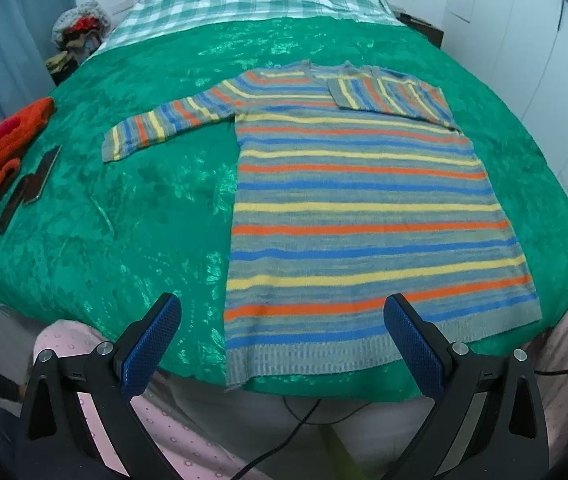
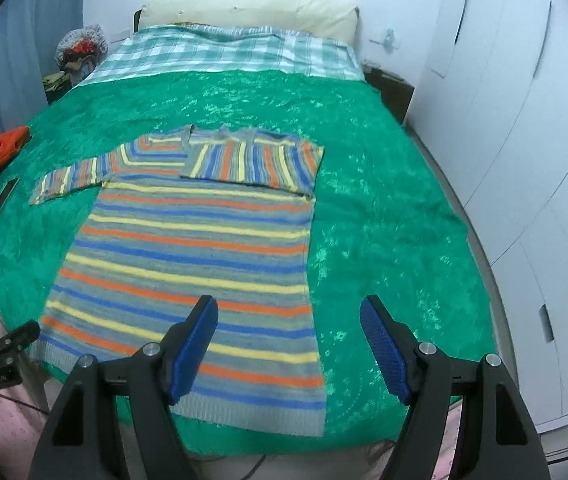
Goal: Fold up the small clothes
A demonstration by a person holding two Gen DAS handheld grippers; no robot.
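Above striped sweater (image 2: 188,248) hem, both tools angled down, gaping

Sweater (image 1: 364,216) on bed (image 1: 124,240), clothes pile (image 1: 0,152) left

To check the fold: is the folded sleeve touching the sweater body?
Touching. In the right wrist view, the folded sleeve lies flat on top of the sweater body, with no green blanket visible between them.
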